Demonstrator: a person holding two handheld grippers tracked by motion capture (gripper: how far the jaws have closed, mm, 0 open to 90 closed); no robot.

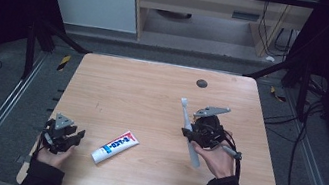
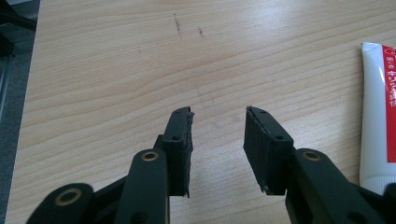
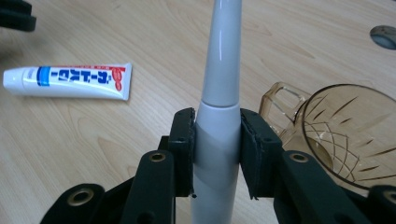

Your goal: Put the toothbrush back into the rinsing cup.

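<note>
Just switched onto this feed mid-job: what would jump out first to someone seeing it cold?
The grey electric toothbrush stands out first, clamped in the right tongs above the table's right half. Next, the white toothpaste tube lying flat near the front edge, between the hands. The left tongs stand open over bare wood, and an amber glass cup sits beside the toothbrush.

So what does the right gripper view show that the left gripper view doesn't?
Right gripper view: the right claw shut on a grey electric toothbrush, with a clear brown cup beside it. Left gripper view: the left claw, jaws apart over bare wood with nothing between them. Both share the toothpaste tube lying on the wooden table.
</note>
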